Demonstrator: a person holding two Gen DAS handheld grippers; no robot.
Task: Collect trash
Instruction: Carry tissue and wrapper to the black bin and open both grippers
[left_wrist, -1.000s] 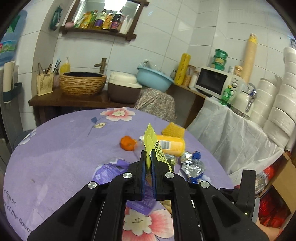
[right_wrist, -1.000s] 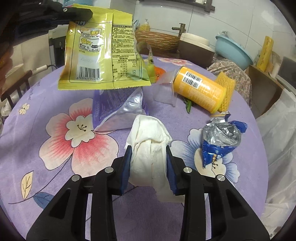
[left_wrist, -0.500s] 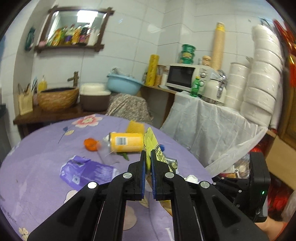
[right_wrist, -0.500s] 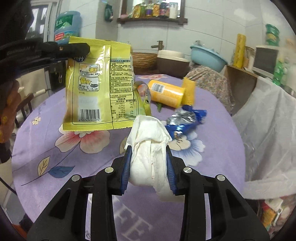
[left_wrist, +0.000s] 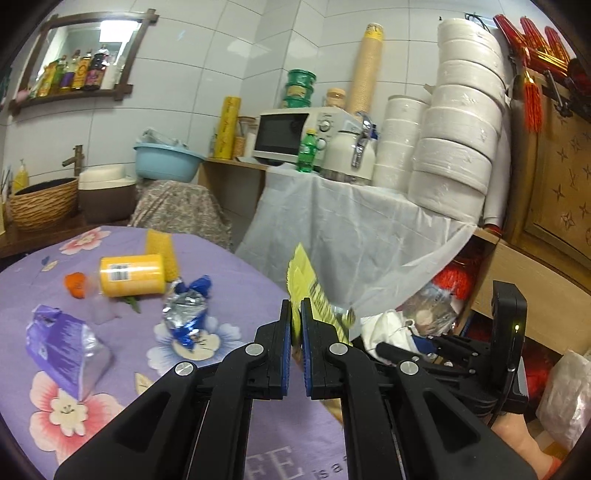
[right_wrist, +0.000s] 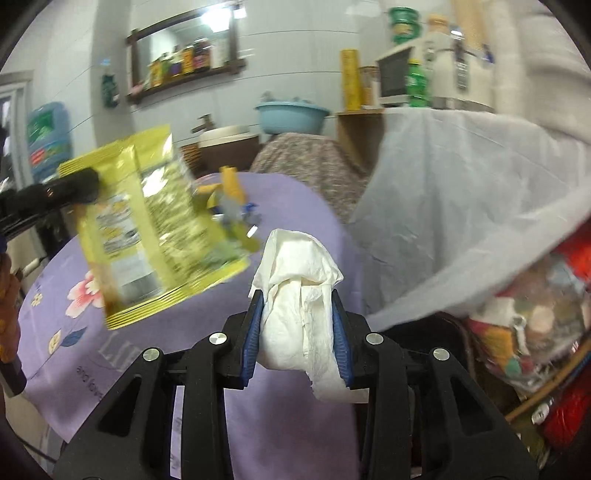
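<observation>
Still on surface (left_wrist: 229, 284), 9 to 10 o'clock: purple pouch (left_wrist: 62, 341), yellow can (left_wrist: 131, 275), foil wrapper (left_wrist: 186, 319). Left tool (left_wrist: 295, 325) clamped on yellow packet (left_wrist: 306, 284); right tool (right_wrist: 297, 314) clamped on tissue wad (right_wrist: 299, 295). Both past the edge, not yet dropped; trash bag (right_wrist: 535, 314) at 3 o'clock.

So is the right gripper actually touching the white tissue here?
Touching. The right wrist view shows the right gripper with both blue pads pressed against the sides of the crumpled white tissue, lifted clear of the table.
</observation>
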